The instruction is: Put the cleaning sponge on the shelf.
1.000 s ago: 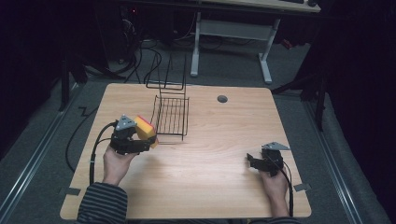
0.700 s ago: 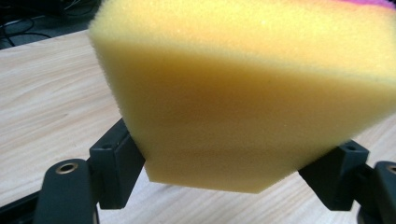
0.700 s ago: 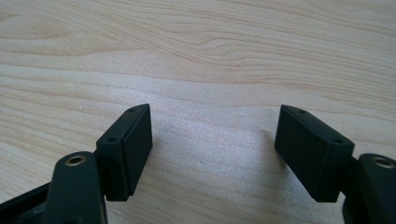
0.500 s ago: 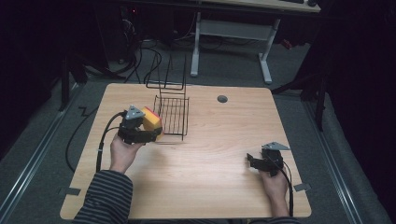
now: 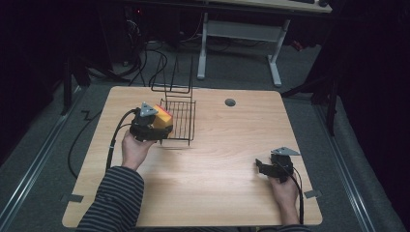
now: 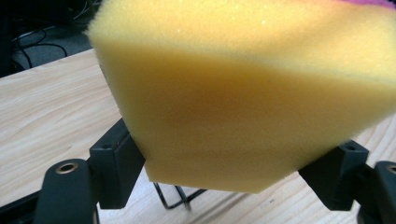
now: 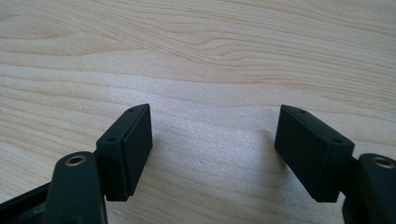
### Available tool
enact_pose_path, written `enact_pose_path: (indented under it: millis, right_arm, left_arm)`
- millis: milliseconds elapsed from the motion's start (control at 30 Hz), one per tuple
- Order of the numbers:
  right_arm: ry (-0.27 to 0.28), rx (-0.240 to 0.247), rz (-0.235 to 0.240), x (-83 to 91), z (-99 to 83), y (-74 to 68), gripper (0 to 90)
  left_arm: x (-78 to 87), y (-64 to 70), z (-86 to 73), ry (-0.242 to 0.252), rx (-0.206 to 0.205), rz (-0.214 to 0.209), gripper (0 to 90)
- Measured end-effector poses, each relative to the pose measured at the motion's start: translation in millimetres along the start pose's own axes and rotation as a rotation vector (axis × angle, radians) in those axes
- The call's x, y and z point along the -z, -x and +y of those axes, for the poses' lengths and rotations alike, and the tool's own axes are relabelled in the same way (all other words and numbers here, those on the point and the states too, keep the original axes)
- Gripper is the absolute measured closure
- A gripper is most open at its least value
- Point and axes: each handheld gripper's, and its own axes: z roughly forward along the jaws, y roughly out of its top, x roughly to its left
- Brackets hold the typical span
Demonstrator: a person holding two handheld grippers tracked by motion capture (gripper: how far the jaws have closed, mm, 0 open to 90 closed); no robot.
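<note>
Left tool (image 5: 162, 126) clamping a yellow sponge (image 5: 163, 117), moved closer to the black wire rack (image 5: 180, 118) than a second ago, now at its left edge, right tool (image 5: 263, 166) unmoved, jaws apart and empty, pale wooden desk (image 5: 217, 193), dim room, cables on the floor (image 5: 140, 53)

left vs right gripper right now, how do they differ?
The left gripper is shut on a yellow foam sponge; the right gripper is open with nothing between its jaws. The left one is at the black wire rack; the right one sits over bare wooden table near the person's edge. Both are hand-held with black jaws.
</note>
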Motion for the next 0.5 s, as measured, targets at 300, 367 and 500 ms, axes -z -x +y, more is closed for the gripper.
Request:
enact_pose_path:
  millis: [300, 367, 500]
  right_arm:
    - [0.003, 0.005, 0.004, -0.2, 0.1, 0.0, 27.8]
    - [0.002, 0.004, 0.004, -0.2, 0.1, -0.2, 27.8]
    - [0.002, 0.004, 0.005, -0.1, 0.1, -0.3, 27.8]
  left_arm:
    - [-21.2, -2.8, 7.3, 0.008, 0.019, 0.024, 23.7]
    - [-27.4, -3.0, 9.5, 0.013, 0.019, 0.032, 23.7]
    - [-40.9, -2.6, 9.2, 0.029, 0.045, 0.025, 23.8]
